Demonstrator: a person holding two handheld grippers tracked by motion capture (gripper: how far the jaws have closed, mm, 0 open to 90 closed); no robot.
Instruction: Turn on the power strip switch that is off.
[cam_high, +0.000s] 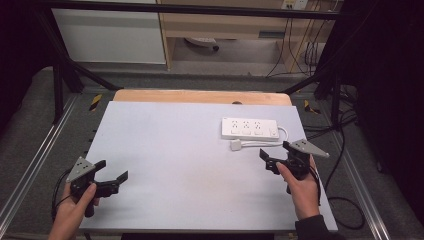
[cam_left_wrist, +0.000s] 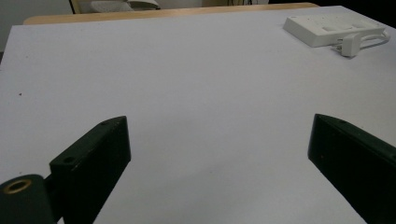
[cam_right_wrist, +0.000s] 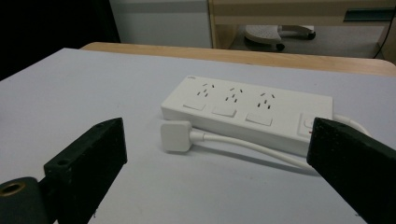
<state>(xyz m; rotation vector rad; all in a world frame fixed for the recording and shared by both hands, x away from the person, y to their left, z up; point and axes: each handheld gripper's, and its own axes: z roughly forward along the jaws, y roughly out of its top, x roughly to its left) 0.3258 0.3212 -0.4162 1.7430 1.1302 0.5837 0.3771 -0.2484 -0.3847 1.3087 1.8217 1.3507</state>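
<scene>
**Both grippers wide, nothing picked up yet**

The right gripper (cam_high: 274, 156) hangs with jaws spread wide and empty, just short of the white plug (cam_right_wrist: 176, 136) lying beside its power strip (cam_right_wrist: 247, 111) at the table's far right. My guess: closing on that plug comes next. The left gripper (cam_high: 111, 176), equally wide, waits near left. Pale grey table top (cam_high: 180, 160), wooden far edge, cables on the floor beyond.
</scene>
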